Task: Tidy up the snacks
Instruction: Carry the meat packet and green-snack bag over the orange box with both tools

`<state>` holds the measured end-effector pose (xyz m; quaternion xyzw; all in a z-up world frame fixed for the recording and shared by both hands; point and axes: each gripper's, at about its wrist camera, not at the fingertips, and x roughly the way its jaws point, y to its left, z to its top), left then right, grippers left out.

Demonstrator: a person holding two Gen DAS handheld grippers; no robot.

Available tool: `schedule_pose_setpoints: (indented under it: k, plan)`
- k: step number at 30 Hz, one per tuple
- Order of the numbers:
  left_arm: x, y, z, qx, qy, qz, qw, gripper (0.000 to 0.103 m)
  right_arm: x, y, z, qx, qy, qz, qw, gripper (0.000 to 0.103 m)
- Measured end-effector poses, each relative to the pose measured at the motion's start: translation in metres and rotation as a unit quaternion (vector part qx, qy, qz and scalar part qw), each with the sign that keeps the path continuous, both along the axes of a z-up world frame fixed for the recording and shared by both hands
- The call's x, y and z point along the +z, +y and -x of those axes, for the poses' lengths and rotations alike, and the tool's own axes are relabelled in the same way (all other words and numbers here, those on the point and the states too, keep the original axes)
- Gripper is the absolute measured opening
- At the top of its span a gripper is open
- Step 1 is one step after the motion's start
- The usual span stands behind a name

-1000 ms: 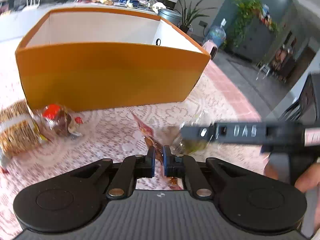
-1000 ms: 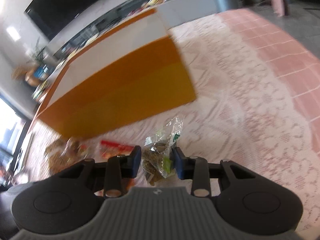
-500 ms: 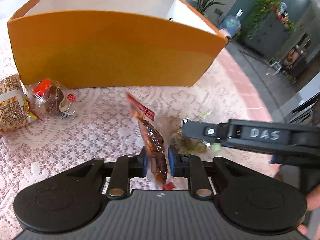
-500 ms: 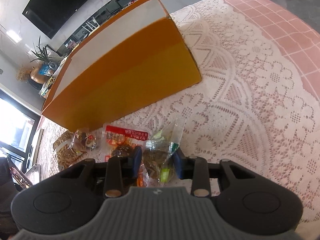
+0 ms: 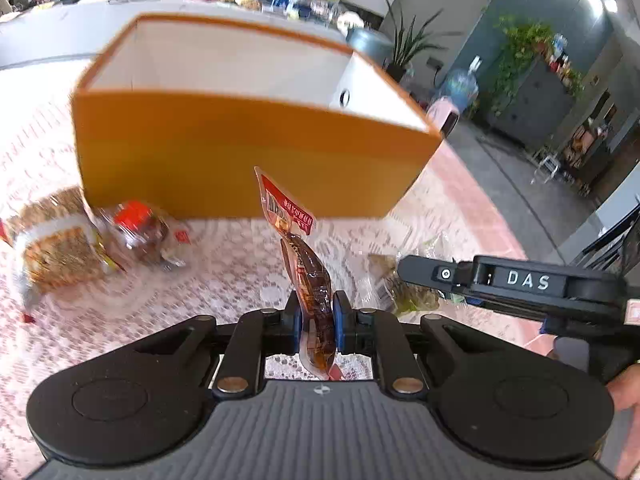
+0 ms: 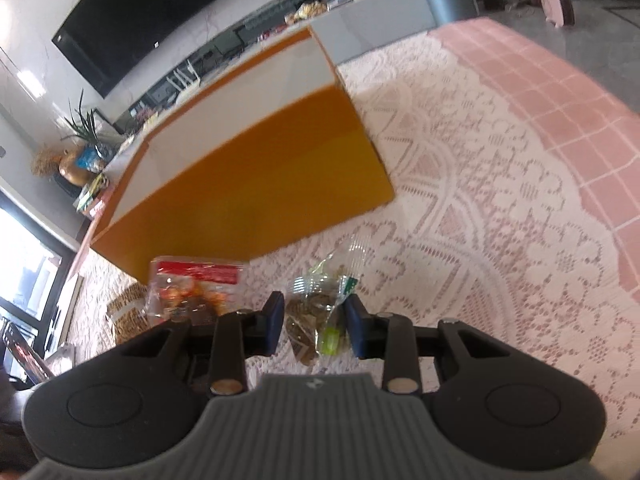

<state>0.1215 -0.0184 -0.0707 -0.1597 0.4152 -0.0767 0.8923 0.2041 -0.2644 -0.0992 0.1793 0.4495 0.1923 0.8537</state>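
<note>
My left gripper (image 5: 316, 324) is shut on a long packet (image 5: 310, 280) with a red top and brown contents. The packet hangs tilted above the lace cloth, in front of the orange box (image 5: 248, 160), whose white inside shows nothing. My right gripper (image 6: 314, 324) is shut on a clear packet (image 6: 316, 316) of green-brown snack, low over the cloth. In the left wrist view one of its fingers (image 5: 440, 276) lies across that packet (image 5: 412, 296). The orange box (image 6: 260, 184) stands just beyond, and the red-topped packet (image 6: 196, 280) shows to the left.
A brown wafer packet (image 5: 56, 252) and a clear packet with a red and dark sweet (image 5: 144, 232) lie at the box's left front corner. The lace cloth (image 6: 480, 240) gives way to pink check at the table's right edge. A person's hand (image 5: 624, 384) holds the right gripper.
My left gripper opened around the red-topped packet, closed on it and lifted it off the cloth. The right gripper has stayed around the green-brown packet.
</note>
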Motion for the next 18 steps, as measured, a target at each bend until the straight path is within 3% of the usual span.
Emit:
schedule_pose_setpoints:
  k: [9,18]
  plan:
    - [0.048,0.029,0.011,0.027,-0.054,0.009,0.9981,0.017,0.030,-0.008,0.022,-0.026,-0.064,0.009,0.998,0.030]
    - [0.086,0.042,-0.023,0.015,-0.084,-0.004,0.9963,0.017,0.070,-0.006,0.010,-0.028,-0.100,0.003,0.995,0.030]
